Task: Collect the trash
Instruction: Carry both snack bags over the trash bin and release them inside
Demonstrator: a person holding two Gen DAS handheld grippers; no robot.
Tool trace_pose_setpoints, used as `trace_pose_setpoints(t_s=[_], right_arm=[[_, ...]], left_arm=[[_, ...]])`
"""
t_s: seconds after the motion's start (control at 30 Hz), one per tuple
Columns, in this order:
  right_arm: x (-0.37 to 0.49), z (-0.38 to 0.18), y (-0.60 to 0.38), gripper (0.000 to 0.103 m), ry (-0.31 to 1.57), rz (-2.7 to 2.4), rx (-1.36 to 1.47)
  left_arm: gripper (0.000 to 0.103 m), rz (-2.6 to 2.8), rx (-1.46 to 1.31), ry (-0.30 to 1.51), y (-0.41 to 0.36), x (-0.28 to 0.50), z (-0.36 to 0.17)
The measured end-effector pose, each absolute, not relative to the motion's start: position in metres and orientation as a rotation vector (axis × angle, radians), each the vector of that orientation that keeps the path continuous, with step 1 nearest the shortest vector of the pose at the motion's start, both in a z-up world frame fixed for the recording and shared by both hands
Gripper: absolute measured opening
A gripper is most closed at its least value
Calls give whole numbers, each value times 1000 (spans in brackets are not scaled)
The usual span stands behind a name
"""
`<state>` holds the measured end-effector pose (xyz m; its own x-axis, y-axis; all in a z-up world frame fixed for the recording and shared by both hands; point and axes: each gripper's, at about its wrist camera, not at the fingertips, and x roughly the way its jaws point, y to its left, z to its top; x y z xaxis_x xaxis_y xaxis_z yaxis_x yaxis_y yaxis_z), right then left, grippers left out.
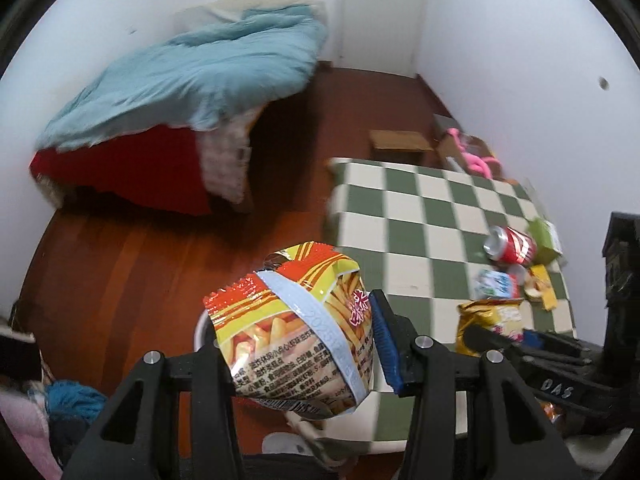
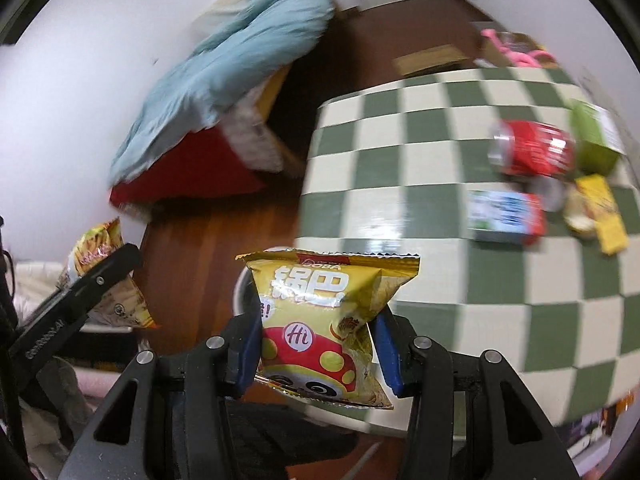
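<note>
My left gripper (image 1: 298, 344) is shut on a red and yellow fries snack bag (image 1: 296, 328), held in the air over the wooden floor, left of the checkered table (image 1: 404, 236). My right gripper (image 2: 318, 344) is shut on a yellow chip bag (image 2: 328, 316), held off the table's left edge. In the right wrist view the left gripper (image 2: 80, 292) with its fries bag (image 2: 100, 248) is at far left. On the table lie a red soda can (image 2: 536, 152), a blue and white carton (image 2: 504, 216), a green box (image 2: 596, 136) and yellow wrappers (image 2: 604, 212).
A bed with a light blue quilt (image 1: 192, 76) and red base stands at the back left. Cardboard boxes and a pink toy (image 1: 476, 156) sit beyond the table. A white bin rim (image 2: 244, 284) shows below the held bags. Clothes (image 1: 68, 400) lie at lower left.
</note>
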<state>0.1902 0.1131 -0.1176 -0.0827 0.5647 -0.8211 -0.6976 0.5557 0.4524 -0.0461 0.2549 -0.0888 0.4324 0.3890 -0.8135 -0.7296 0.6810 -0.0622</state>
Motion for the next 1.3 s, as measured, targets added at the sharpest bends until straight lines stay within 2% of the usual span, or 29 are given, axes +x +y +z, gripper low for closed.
trace_pose_setpoints(t_s=[0.2, 0.6, 0.67, 0.7, 0.73, 0.9, 0.97, 1.03, 1.07, 1.13, 1.3], right_arm=[[139, -150, 199, 51, 1325, 1142, -274], [93, -273, 339, 50, 1405, 1089, -662], [90, -287, 349, 50, 1412, 1078, -695], [89, -295, 356, 51, 1416, 1073, -715], [87, -304, 364, 51, 1424, 1069, -732], [79, -335, 393, 53, 1450, 1052, -795], [74, -340, 397, 61, 1447, 1042, -820], [72, -344, 401, 89, 1457, 1050, -818], [70, -344, 402, 94, 1455, 1051, -822], [68, -343, 402, 99, 1447, 1060, -822], [61, -330, 395, 100, 1401, 1046, -849]], left_arm=[[43, 751, -635, 911, 326, -87, -140], [46, 674, -968, 1057, 427, -115, -272], [61, 684, -988, 1070, 434, -121, -284], [78, 694, -1004, 1072, 437, -125, -290], [88, 703, -1016, 1067, 439, -129, -293], [98, 784, -1055, 1082, 442, -157, -310], [99, 820, -1043, 1095, 439, -167, -312], [99, 852, -1032, 1095, 436, -177, -311], [99, 869, -1024, 1093, 435, -182, -310], [99, 922, -980, 1092, 429, -188, -304], [99, 1018, -891, 1088, 412, -199, -288]])
